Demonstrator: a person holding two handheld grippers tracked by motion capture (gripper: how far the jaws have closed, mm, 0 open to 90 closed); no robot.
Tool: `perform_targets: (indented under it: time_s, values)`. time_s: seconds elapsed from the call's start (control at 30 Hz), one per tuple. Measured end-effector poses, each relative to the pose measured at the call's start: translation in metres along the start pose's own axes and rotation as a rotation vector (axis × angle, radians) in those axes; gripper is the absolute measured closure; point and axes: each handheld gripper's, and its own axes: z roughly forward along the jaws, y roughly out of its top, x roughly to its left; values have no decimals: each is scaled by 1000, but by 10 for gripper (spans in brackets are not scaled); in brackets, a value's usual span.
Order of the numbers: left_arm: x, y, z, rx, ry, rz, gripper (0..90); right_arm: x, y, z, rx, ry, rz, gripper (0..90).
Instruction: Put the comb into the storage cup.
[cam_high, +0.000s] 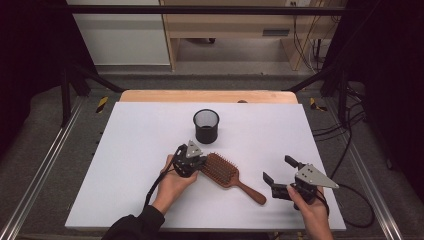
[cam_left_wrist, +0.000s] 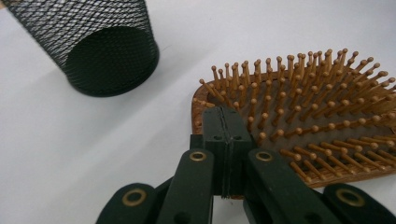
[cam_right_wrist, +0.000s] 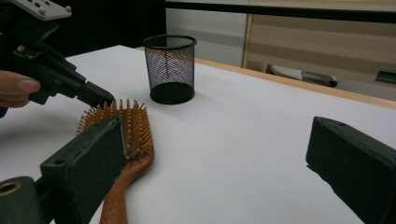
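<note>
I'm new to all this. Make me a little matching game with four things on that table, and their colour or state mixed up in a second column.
Things:
1. hairbrush
2. mesh cup
3. left gripper
4. right gripper

States:
A. jaws wide apart, nothing between them
B. black, upright, beyond the bristled head
C. jaws pressed together at the edge of the bristled head
D. brown wood, lying flat, bristles up

Pairs: 1-D, 2-B, 3-C, 4-A
</note>
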Motion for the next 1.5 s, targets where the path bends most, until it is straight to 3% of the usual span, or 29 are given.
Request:
perform_targets:
  time_s: [0.33, 0.8, 0.97, 1.27, 1.3, 1.5]
  values:
    - [-14, 5, 6, -1, -23, 17, 900, 0, 0, 0, -1, 1, 1, 46]
    - [-14, 3, 5, -9, -14, 15, 900, 0, 0, 0, -1, 1, 0, 45]
    - [-13, 3, 2, -37, -4, 4, 900, 0, 0, 0, -4, 0, 1, 44]
    - [-7, -3, -27, -139, 38, -2, 900, 0, 0, 0, -2, -4, 2, 42]
    - [-6, -8, -37, -163, 45, -3, 900, 0, 0, 0, -1, -6, 2, 42]
    - [-1, -28, -66, -208, 90, 4, 900, 0, 0, 0, 6, -7, 0, 40]
